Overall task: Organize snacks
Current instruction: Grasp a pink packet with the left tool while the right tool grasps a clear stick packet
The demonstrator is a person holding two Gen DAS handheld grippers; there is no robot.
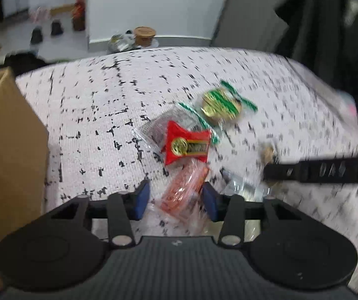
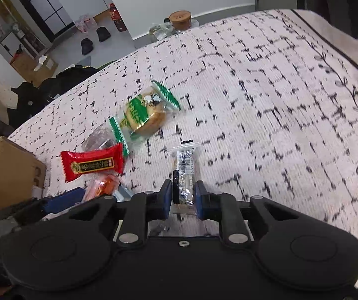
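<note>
On the black-flecked white cloth (image 1: 91, 100) several wrapped snacks lie in a loose heap. My left gripper (image 1: 176, 201) is low over an orange packet (image 1: 183, 190), which lies between its blue pads (image 1: 142, 200); a gap shows on the left side, so it is open. Beyond it lie a red packet (image 1: 186, 146) and a green-wrapped round cake (image 1: 221, 107). My right gripper (image 2: 184, 196) is shut on a clear-wrapped snack bar (image 2: 185, 167) that points away along the cloth (image 2: 278, 100). In the right wrist view the red packet (image 2: 92, 165), the green cake (image 2: 144, 115) and the orange packet (image 2: 104, 185) lie to its left.
A cardboard box (image 1: 6, 162) stands at the table's left edge, also in the right wrist view (image 2: 9, 170). A grey-clear packet (image 1: 159, 127) lies under the red one. A wood-lidded jar (image 2: 180, 17) sits past the far edge. Dark clothing hangs at the right.
</note>
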